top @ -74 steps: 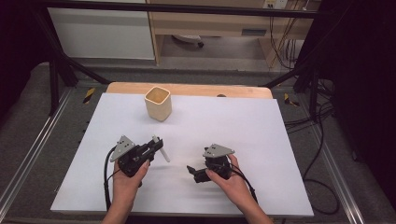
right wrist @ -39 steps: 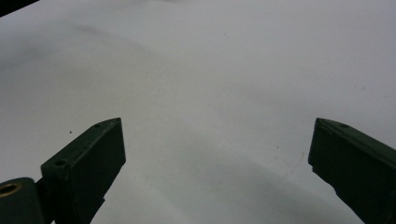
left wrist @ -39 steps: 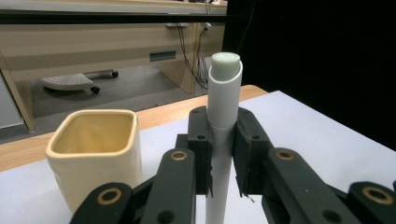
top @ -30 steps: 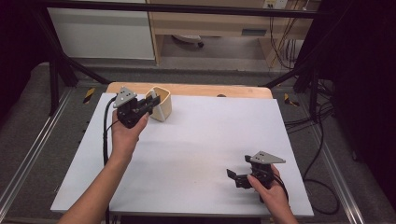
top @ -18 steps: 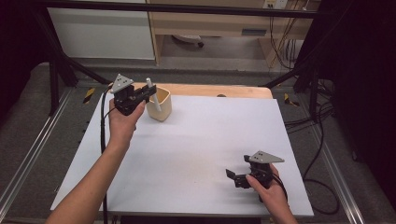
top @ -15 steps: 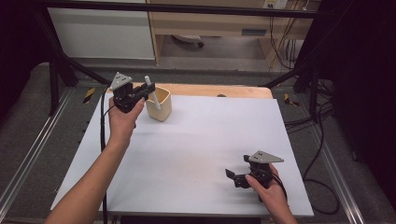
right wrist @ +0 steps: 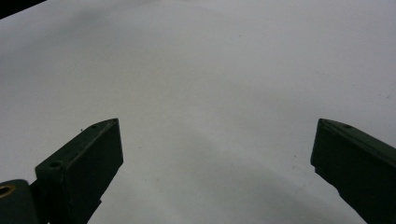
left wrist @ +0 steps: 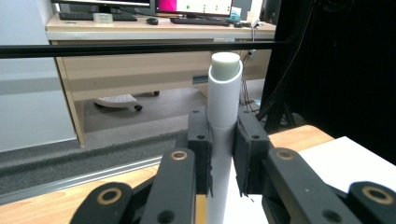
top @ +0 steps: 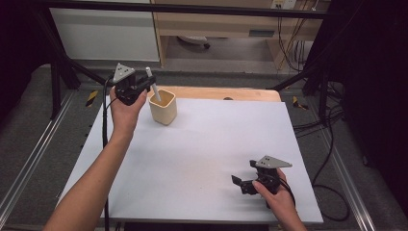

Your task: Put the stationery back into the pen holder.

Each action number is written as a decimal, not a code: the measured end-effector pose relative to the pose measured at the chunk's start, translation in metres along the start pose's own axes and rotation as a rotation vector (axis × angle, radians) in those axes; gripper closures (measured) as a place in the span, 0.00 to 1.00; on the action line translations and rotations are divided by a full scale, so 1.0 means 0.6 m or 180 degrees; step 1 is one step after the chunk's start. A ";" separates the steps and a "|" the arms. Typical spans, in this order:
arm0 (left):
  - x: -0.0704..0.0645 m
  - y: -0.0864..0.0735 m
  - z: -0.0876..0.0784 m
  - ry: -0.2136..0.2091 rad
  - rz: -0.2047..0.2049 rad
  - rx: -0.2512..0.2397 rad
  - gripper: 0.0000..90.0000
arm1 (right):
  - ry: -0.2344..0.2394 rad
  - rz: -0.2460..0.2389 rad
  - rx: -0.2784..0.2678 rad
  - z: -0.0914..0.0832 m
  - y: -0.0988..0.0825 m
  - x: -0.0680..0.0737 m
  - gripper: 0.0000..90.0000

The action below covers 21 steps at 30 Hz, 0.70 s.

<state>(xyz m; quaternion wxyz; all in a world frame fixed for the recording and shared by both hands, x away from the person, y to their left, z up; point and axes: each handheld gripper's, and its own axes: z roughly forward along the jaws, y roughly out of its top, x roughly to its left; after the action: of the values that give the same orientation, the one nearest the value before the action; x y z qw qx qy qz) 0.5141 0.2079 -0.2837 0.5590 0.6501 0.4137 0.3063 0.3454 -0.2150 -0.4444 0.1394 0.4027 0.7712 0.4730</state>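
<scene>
Fingers [left wrist: 201, 154] of the left gripper [top: 136, 88] are clamping a white tube [left wrist: 223, 100] from both sides, and in the left gripper view the tube is standing upright between them with its pale rounded cap rising above their tips. Seen from the high view, the white tube [top: 153, 90] is leaning slightly, its lower end hanging just over the open mouth of a beige cup [top: 163, 107]; whether it is touching the rim cannot be told. That cup is sitting upright near the far left part of the white tabletop [top: 202, 159], close to a wooden strip [top: 250, 94] running along the far edge. The left hand [top: 126, 108] is reaching forward with the forearm stretching across the tabletop's left side. Well apart from it, the right gripper [top: 242, 183] is resting low at the near right of the tabletop, held by the right hand [top: 278, 195]. Its fingers [right wrist: 84, 165] are spreading wide apart over the bare white surface, gripping nothing. Beyond the tabletop, a desk [left wrist: 154, 37] carrying keyboards and monitors is standing in the background.
</scene>
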 end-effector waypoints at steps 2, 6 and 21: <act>-0.001 0.001 0.002 -0.0003 0.0008 -0.0004 0.87 | 0.0012 0.0001 -0.0001 0.000 0.000 -0.001 0.03; -0.002 0.004 0.007 0.0014 0.0045 0.0004 0.87 | 0.0016 -0.0014 0.0012 0.001 -0.001 -0.002 0.03; 0.005 0.015 0.030 0.0064 0.0045 -0.0026 0.87 | 0.0043 -0.0040 0.0019 0.002 -0.001 0.000 0.03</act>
<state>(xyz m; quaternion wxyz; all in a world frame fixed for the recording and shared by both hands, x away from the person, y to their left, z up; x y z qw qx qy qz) 0.5327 0.2017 -0.2785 0.5552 0.6475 0.4135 0.3185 0.3460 -0.2147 -0.4454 0.1359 0.3951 0.7760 0.4725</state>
